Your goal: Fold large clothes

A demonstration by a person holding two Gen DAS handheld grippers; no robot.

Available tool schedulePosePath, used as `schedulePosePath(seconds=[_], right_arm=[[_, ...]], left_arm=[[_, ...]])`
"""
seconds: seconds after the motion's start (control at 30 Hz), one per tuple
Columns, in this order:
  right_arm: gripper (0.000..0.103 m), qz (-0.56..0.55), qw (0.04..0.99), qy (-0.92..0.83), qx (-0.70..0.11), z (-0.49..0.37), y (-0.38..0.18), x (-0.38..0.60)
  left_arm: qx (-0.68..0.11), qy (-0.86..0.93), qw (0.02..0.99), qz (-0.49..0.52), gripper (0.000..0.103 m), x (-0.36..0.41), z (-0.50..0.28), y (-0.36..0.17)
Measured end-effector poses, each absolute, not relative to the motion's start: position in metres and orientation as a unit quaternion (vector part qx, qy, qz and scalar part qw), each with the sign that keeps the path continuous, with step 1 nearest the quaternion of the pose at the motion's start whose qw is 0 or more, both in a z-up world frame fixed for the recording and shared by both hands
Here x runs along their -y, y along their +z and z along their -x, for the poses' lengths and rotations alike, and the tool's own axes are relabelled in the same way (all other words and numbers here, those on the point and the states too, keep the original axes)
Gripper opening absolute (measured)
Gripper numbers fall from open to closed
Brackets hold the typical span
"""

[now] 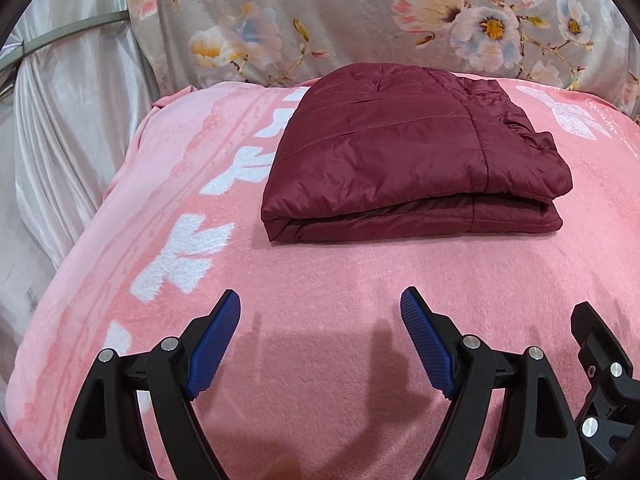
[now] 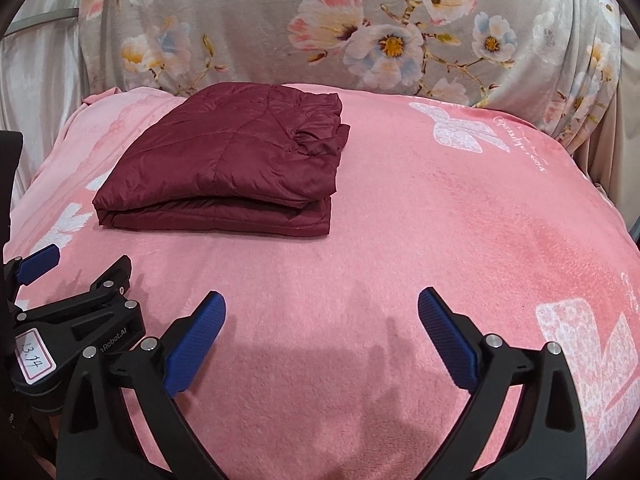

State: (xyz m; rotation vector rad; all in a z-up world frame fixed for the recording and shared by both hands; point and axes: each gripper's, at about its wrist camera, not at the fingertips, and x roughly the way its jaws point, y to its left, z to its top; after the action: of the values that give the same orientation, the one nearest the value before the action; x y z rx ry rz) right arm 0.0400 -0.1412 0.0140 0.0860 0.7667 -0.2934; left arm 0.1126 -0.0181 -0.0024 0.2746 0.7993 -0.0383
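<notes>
A dark red quilted jacket (image 1: 400, 160) lies folded into a thick rectangle on the pink blanket (image 1: 320, 264); in the right wrist view the jacket (image 2: 228, 168) sits at the left. My left gripper (image 1: 320, 300) hovers over bare blanket, short of the jacket's near edge. It is open, with nothing between its blue pads. My right gripper (image 2: 323, 298) is open and empty too, nearer than the jacket and to its right. The two grippers are side by side: the left gripper (image 2: 80, 266) shows at the lower left of the right wrist view, and one right finger (image 1: 588, 320) at the left view's right edge.
The pink blanket (image 2: 440, 208) carries white patterns and covers a raised, soft surface. Behind it hangs a grey floral fabric (image 2: 260, 20). A silvery curtain (image 1: 68, 120) drops along the left side, beyond the blanket's left edge.
</notes>
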Motion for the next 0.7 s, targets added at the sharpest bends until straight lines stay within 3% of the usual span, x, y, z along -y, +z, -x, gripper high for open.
schedulePosePath(seconds=[0.7], right_arm=[[0.095,-0.028,0.923,-0.129,-0.362,-0.037,0.017,0.134]], left_arm=[[-0.392,0.002,0.911,-0.130,0.078,0.011,-0.100,-0.002]])
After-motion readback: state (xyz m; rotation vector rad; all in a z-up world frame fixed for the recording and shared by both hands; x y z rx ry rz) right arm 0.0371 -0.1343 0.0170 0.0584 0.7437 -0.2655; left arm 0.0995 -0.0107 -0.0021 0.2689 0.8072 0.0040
